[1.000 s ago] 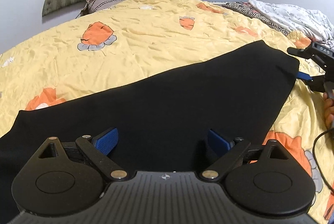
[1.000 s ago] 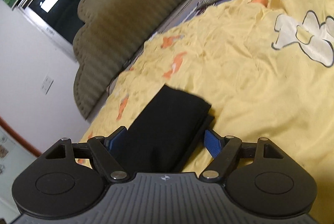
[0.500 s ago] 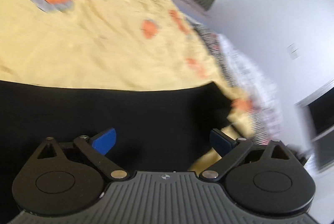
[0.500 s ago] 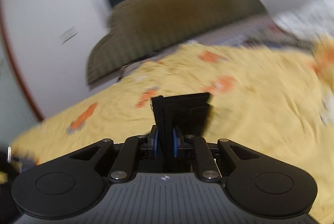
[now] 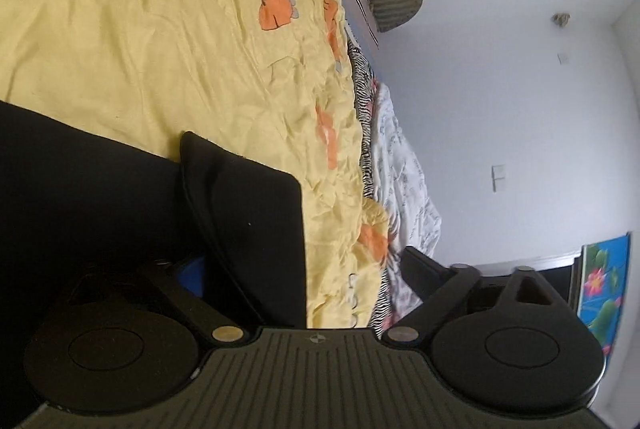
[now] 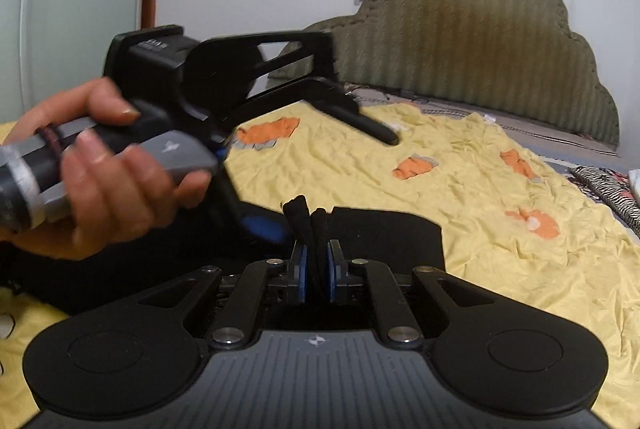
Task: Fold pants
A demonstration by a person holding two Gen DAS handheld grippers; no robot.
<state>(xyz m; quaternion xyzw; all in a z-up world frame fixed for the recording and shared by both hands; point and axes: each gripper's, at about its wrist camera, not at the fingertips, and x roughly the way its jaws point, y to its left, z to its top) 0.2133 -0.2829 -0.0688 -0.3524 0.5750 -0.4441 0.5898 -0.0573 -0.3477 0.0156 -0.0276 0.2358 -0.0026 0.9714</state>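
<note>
The black pants (image 6: 384, 233) lie on a yellow bedspread (image 6: 460, 189). In the right wrist view my right gripper (image 6: 316, 269) is still closing, and its blue pads pinch a bunched edge of the pants that sticks up between them. My left gripper (image 6: 326, 183), held by a person's hand (image 6: 100, 189), is rolled on its side just left of that edge. Its jaws are wide and closing. In the left wrist view the left gripper (image 5: 304, 269) straddles a lifted corner of the pants (image 5: 248, 213). The cloth sits between the fingers, and the pads do not press on it.
An olive padded headboard (image 6: 472, 41) stands at the far end of the bed. Zebra-striped and white printed bedding (image 5: 400, 181) is heaped along the bed's right edge. Beyond it are a white wall (image 5: 500, 89) and a dark window.
The right gripper has closed on the pants' edge and rolled level. The left gripper has rolled onto its side and moved along the pants to the same corner.
</note>
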